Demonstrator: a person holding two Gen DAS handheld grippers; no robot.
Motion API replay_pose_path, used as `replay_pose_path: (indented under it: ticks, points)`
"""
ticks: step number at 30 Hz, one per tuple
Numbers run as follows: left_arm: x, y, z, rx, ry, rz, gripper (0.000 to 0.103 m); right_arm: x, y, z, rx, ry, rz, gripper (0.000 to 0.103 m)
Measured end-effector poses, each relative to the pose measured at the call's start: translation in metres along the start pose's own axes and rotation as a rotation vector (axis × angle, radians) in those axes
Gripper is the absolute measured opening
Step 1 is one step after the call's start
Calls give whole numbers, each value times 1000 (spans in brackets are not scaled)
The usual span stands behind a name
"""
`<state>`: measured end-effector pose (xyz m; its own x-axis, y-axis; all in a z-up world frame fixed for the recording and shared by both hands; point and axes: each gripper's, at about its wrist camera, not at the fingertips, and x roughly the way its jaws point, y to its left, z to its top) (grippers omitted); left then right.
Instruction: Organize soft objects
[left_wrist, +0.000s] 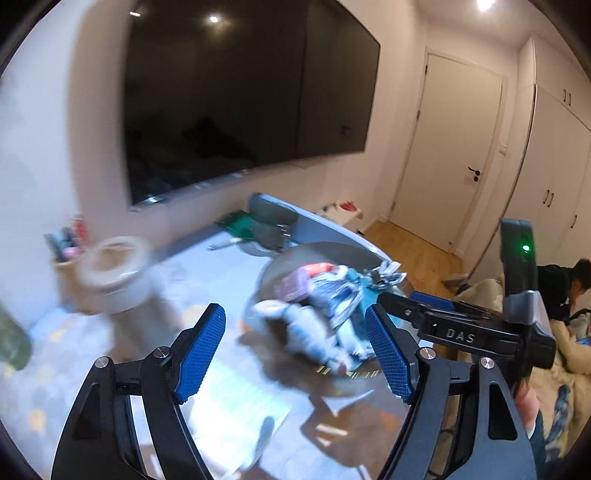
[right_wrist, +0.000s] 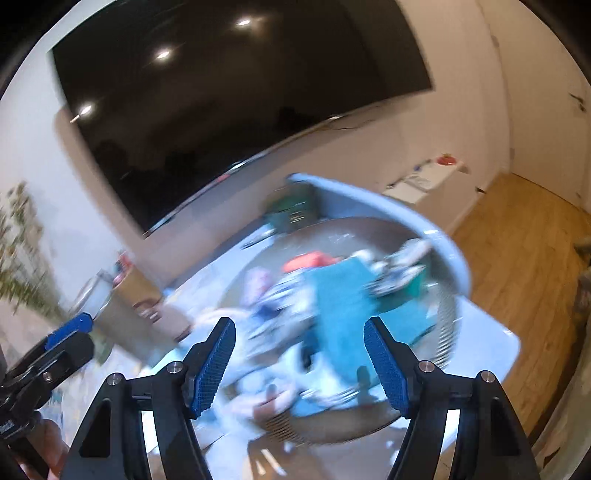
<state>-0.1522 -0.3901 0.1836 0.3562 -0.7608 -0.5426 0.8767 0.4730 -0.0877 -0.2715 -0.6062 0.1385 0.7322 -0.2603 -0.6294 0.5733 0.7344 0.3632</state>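
A round grey basket (left_wrist: 332, 251) (right_wrist: 448, 332) stands on the table, filled with a pile of soft things: a teal cloth (right_wrist: 340, 302), patterned blue-white fabrics (left_wrist: 332, 299), a purple piece (left_wrist: 291, 288) and an orange-red one (right_wrist: 308, 260). Both views are motion-blurred. My left gripper (left_wrist: 295, 354) is open and empty, above the basket's near left side. My right gripper (right_wrist: 299, 362) is open and empty, above the basket's near rim. It also shows in the left wrist view (left_wrist: 417, 306), at the basket's right.
A light table (left_wrist: 229, 402) carries a cylindrical container (left_wrist: 118, 280), a cardboard box of pens (left_wrist: 68, 243), a green box (right_wrist: 291, 214) and a grey bin (left_wrist: 271, 221). A large dark TV (left_wrist: 240, 99) hangs on the wall. A person (left_wrist: 569, 288) sits at right.
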Motion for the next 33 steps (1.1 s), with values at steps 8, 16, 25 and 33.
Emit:
replay_pose_path:
  ticks: [8, 16, 25, 33]
  points:
    - [-105, 72, -45, -71, -78, 237, 77, -9, 125, -46, -226, 42, 146, 71]
    - [-201, 154, -113, -207, -132, 561, 77, 8, 275, -121, -477, 88, 316, 72]
    - [-238, 191, -150, -255, -219, 811, 85, 12, 361, -157, -548, -61, 389, 88]
    - [-168, 221, -207, -358, -167, 805, 93, 22, 358, -183, -606, -216, 303, 101]
